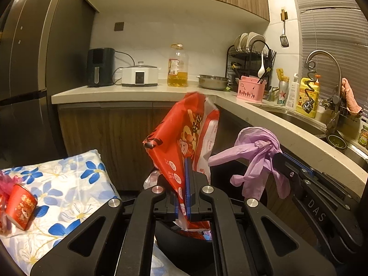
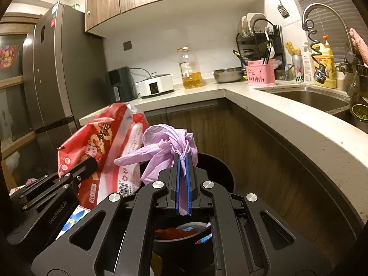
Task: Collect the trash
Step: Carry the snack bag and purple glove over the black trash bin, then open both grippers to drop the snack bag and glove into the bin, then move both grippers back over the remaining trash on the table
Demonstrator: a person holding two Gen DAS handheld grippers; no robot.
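Right wrist shows your right gripper [image 2: 182, 161] clamping the purple bag [image 2: 165, 147], left gripper [image 1: 187, 168] pinching the red wrapper [image 1: 174, 142], bin [image 2: 218, 172] below, nothing dropped yet.

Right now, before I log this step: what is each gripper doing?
Left gripper: closed on the red wrapper.
Right gripper: closed on the purple glove.

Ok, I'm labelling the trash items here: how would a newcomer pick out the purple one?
Find the black trash bin below the counter corner. Above it, the right gripper is shut on the crumpled lilac glove. Beside it, the red printed package is bigger and stiffer.
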